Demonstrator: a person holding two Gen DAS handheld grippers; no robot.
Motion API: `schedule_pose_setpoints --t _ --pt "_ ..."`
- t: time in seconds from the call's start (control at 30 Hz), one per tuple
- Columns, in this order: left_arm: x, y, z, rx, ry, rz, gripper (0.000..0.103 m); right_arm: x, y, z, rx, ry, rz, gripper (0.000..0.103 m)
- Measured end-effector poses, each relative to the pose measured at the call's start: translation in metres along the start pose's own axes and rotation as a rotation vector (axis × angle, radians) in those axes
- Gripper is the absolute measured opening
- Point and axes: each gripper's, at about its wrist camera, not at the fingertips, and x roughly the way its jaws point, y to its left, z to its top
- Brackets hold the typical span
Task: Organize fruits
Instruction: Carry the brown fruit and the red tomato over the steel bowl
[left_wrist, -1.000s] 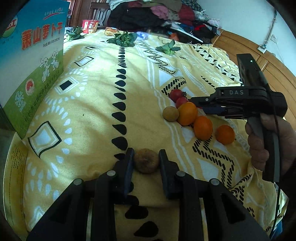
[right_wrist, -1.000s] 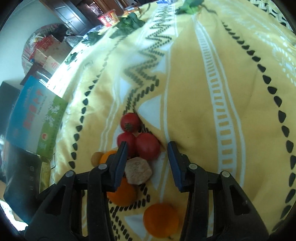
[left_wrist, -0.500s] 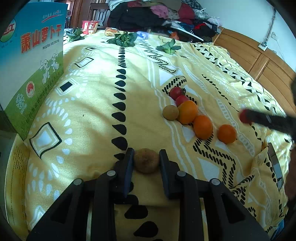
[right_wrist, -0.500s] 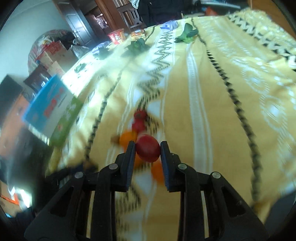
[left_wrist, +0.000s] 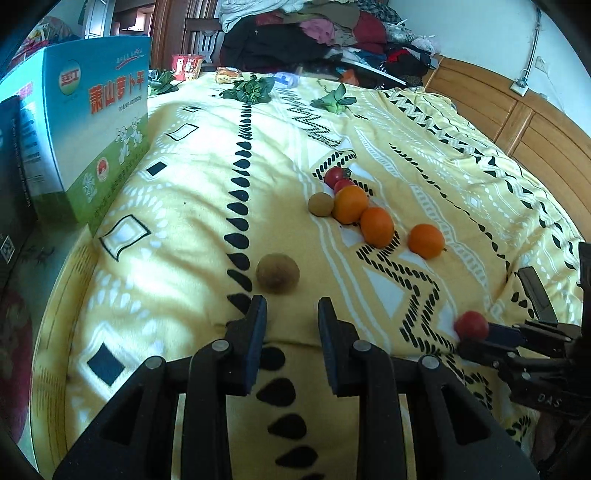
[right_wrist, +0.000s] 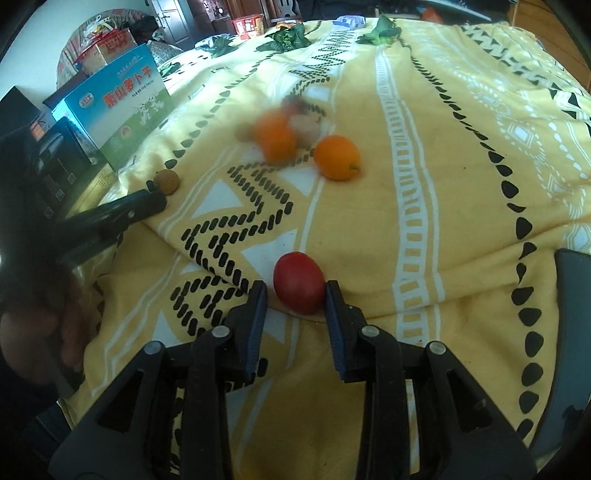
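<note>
Right wrist: tomato between opening jaws.

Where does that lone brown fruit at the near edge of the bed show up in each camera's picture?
Left wrist view: brown fruit low centre, just beyond the left jaws.
Right wrist view: brown fruit far left, at the other gripper's tip.
Shared landmark: the blue-green box.

Fruit cluster smeared by blur
</note>
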Motion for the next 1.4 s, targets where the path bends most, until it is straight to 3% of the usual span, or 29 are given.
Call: schedule_pose_setpoints --t 0.07,0.17,0.43,0.47,0.5,0.6,0.73,1.4 --pt "-0.001 0.0 0.005 -0.003 -0.004 0.006 0.032 -0.001 0.0 -0.002 0.0 -0.004 0.003 0.033" --pt "0.0 0.0 0.011 -0.01 -0.036 0.017 0.049 -0.002 -0.001 -0.002 0.014 -0.008 0.018 0.036" --pt "0.023 0.002 0.028 -0.03 -0.007 0.034 0.05 0.0 -0.001 -0.003 0.022 -0.017 0.017 0.035" --pt "0.027 0.002 0.028 -0.025 0.008 0.032 0.049 0.0 0.0 -0.003 0.016 -0.017 0.013 0.035" --pt "0.03 0.002 0.027 -0.021 0.02 0.035 0.041 0.0 0.0 -0.003 0.012 -0.019 0.007 0.035" --pt "0.032 0.003 0.023 -0.024 0.029 0.047 0.027 0.0 0.001 -0.003 0.009 -0.026 -0.005 0.033" --pt "0.026 0.0 0.022 -0.012 0.027 0.047 0.027 -0.003 0.003 -0.004 0.011 -0.034 -0.027 0.027" --pt "-0.079 -0.017 0.004 -0.012 -0.041 0.032 0.027 -0.049 0.029 0.0 0.013 -0.1 -0.066 0.027"
